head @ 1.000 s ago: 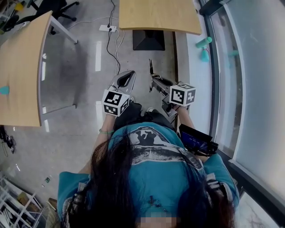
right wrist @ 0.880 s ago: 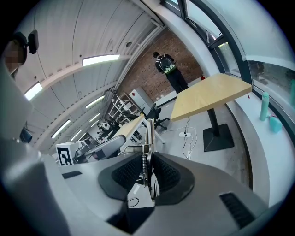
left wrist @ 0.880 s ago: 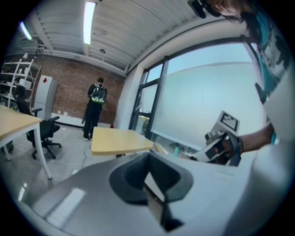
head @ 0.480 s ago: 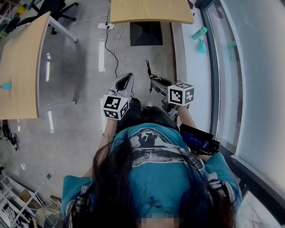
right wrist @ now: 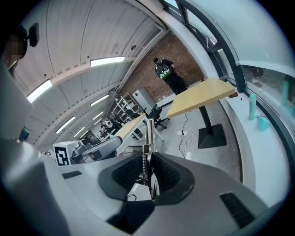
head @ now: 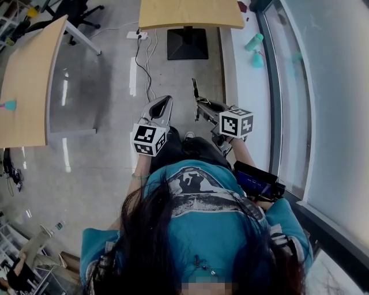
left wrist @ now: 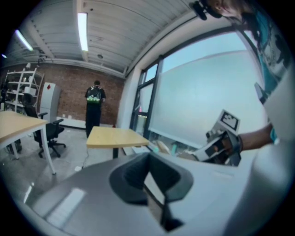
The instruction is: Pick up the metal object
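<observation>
My right gripper [head: 203, 110] is held in front of the person's waist, shut on a thin metal object [head: 198, 102] that sticks out ahead of it over the floor. In the right gripper view the metal object [right wrist: 148, 138] is a slim upright strip with a small coil spring, pinched between the black ribbed pads [right wrist: 126, 173] of the right gripper [right wrist: 148, 174]. My left gripper [head: 161, 107] hovers beside it at the same height. In the left gripper view the left gripper [left wrist: 154, 196] shows a narrow gap between its pads, with nothing in it.
Wooden tables stand ahead [head: 190, 12] and to the left [head: 26, 86]. A black table base [head: 187, 44] and cables with a power strip [head: 138, 36] lie on the grey floor. Teal bottles [head: 253, 43] sit on the window ledge. A person [left wrist: 94, 99] stands far off.
Both grippers keep the same pose, the right one still clamped on the metal object. The head view has drifted slightly, so the tables and floor sit a little differently.
</observation>
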